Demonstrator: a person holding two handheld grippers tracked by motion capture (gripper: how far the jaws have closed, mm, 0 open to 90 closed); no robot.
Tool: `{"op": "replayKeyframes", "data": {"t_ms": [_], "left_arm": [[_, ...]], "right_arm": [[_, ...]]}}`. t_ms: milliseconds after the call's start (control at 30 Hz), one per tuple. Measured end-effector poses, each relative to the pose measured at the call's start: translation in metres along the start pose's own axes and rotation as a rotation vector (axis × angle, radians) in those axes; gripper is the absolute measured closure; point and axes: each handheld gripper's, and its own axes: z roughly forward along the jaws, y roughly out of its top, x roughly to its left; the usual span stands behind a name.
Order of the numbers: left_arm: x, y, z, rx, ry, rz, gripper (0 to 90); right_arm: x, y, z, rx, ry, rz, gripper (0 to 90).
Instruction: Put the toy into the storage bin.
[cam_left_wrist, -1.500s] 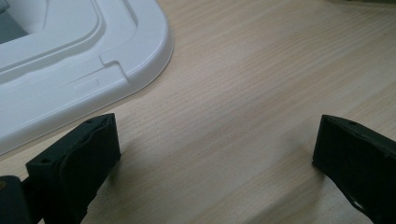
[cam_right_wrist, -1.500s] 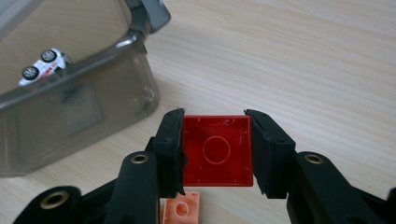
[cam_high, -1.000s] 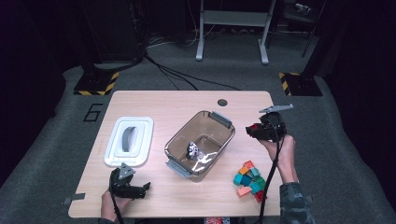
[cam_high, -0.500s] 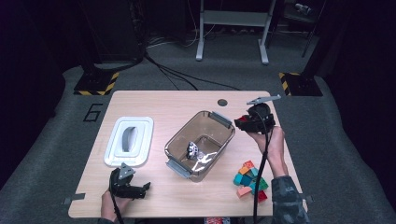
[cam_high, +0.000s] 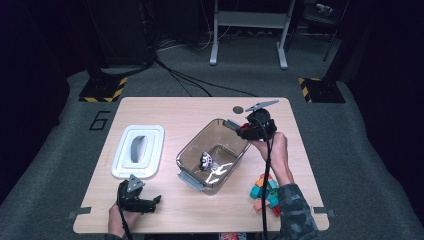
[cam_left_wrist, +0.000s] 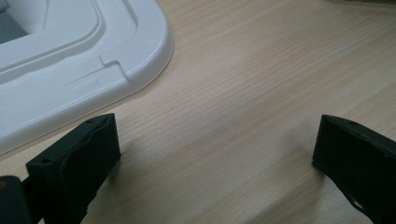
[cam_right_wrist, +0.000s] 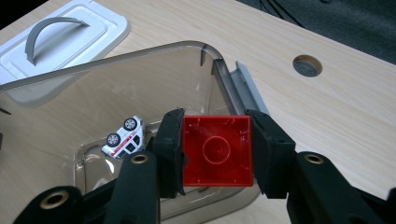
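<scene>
Two grippers work at a pale wooden surface (cam_high: 165, 115). The right gripper (cam_high: 248, 130), held by the person's right hand (cam_high: 272, 150), hovers at the far right corner of a clear plastic bin (cam_high: 192, 152) standing mid-surface. Its jaws are closed on a red building brick (cam_right_wrist: 218, 150), one pad pressed against each side, with the brick's hollow underside facing the camera in the right gripper view. There the brick hangs just above the bin's rim, beside one of its grey latches (cam_right_wrist: 245, 86).

Inside the bin lies a small white toy car (cam_right_wrist: 124, 137), tipped on its side with wheels showing.

At the near left edge the left gripper (cam_high: 150, 202) rests low over the surface, its jaws spread wide with nothing between them, only bare wood. Just far of it lies the bin's white lid (cam_high: 150, 145) with its grey handle (cam_high: 137, 148).

Near right, beside the person's right forearm, sits a heap of coloured building bricks (cam_high: 262, 192) in teal, orange and red. A round hole (cam_high: 238, 109) shows in the surface at its far side.
</scene>
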Motion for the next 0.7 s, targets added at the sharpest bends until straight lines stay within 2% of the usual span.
{"op": "replayKeyframes", "data": {"t_ms": [333,700], "left_arm": [[0.0,0.0,0.0,0.0,0.0,0.001,0.5],[0.0,0.0,0.0,0.0,0.0,0.001,0.5]], "right_arm": [[0.008,-0.002,0.018,0.056,0.015,-0.021,58.7],[0.006,-0.013,0.03,0.125,0.019,-0.023,58.6]]}}
